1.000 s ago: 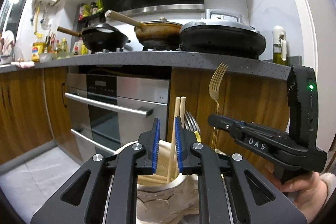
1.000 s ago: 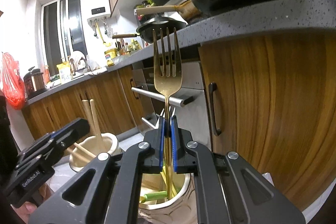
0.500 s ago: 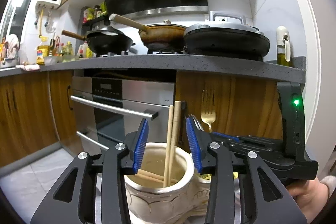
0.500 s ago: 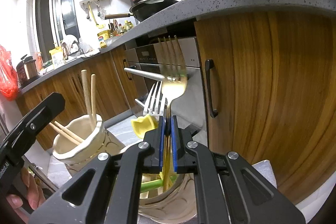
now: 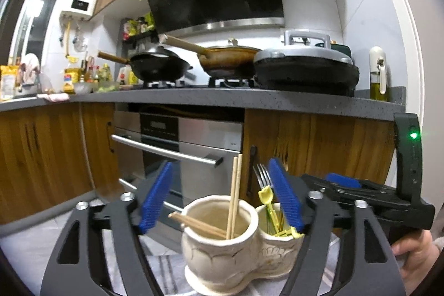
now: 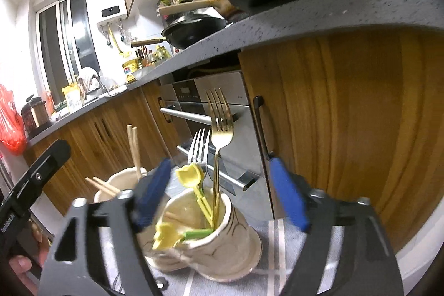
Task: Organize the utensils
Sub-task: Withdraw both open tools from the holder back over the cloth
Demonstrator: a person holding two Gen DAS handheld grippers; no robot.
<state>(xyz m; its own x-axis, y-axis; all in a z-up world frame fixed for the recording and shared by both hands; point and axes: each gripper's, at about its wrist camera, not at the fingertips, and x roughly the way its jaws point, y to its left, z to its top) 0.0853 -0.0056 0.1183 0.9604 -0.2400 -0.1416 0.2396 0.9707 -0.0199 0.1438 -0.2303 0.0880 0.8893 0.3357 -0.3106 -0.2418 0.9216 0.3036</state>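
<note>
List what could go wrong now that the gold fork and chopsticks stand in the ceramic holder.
1. The tall gold metal fork leans on the rim of the cream two-cup ceramic holder; it might tip out.
2. The open left tool straddles the upright wooden chopsticks; pulling back sideways could snag them.

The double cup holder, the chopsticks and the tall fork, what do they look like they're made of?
The double cup holder looks like glazed ceramic: cream, glossy, thick-walled, with incised brown lines. The chopsticks look like plain wood or bamboo: matte tan, no shine. The tall fork looks like metal with a polished gold finish, since it reflects light; whether it is plated or solid cannot be told.
</note>
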